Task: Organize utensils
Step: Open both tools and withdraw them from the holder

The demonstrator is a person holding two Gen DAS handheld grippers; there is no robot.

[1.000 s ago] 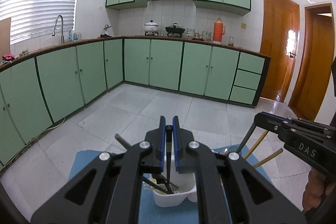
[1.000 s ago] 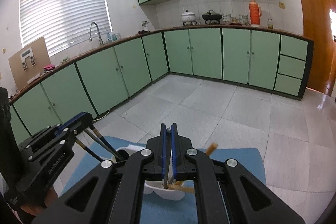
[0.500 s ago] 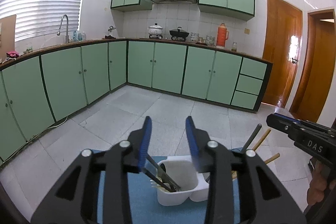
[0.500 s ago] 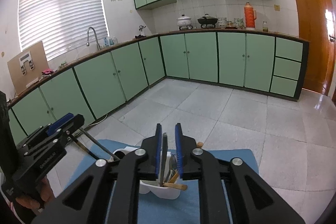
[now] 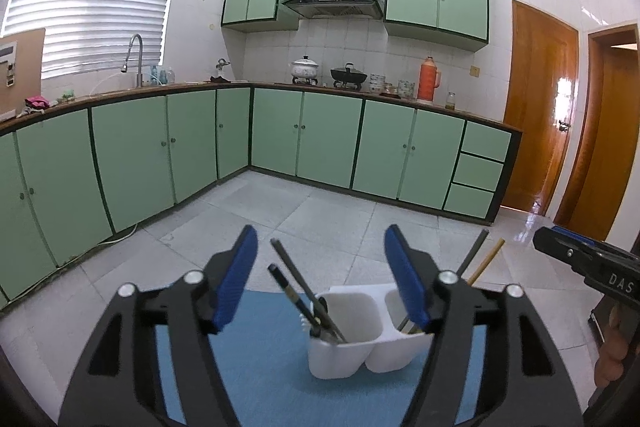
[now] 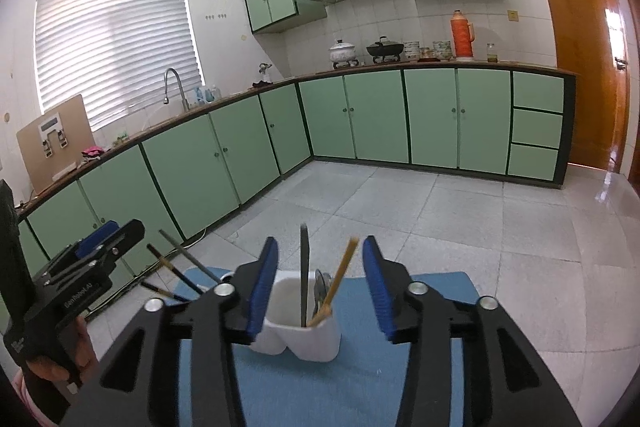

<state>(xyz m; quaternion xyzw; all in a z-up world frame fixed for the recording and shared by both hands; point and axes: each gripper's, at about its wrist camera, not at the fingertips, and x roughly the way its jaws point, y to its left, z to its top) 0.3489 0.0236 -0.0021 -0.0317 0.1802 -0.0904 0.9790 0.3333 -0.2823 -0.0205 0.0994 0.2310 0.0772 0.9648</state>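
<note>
We read "DAS" on the right gripper (image 5: 588, 259); both it and the left gripper (image 5: 320, 279) are opening, empty, above the white holder (image 5: 348, 351).

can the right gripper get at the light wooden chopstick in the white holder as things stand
Probably yes. The right gripper, its jaws opening with nothing pressed between them, faces the light wooden chopstick leaning out of the white holder. Only the dark utensil beside it crowds the approach.
</note>
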